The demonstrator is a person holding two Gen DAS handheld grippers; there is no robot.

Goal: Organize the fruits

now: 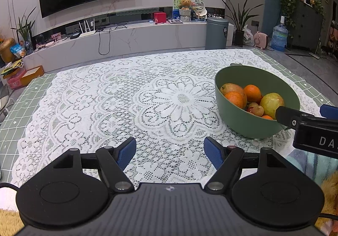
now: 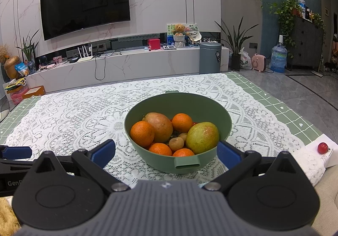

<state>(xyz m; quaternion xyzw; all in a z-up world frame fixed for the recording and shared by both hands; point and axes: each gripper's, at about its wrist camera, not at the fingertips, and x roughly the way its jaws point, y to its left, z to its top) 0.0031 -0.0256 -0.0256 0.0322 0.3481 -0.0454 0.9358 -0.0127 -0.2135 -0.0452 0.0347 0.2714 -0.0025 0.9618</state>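
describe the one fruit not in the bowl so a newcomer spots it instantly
Start at the green bowl on the lace tablecloth, then look toward the table's near right corner. There a small red tomato sits on a white card, the only red, lone fruit.

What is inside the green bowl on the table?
The green bowl holds two mangoes, several oranges and small brownish fruits. Something red shows between them, but it is mostly covered. The bowl's bottom is hidden by the pile.

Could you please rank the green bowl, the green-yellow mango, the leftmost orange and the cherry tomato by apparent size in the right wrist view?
1. green bowl
2. green-yellow mango
3. leftmost orange
4. cherry tomato

Mango and orange lie about equally near, so that order seems safe.
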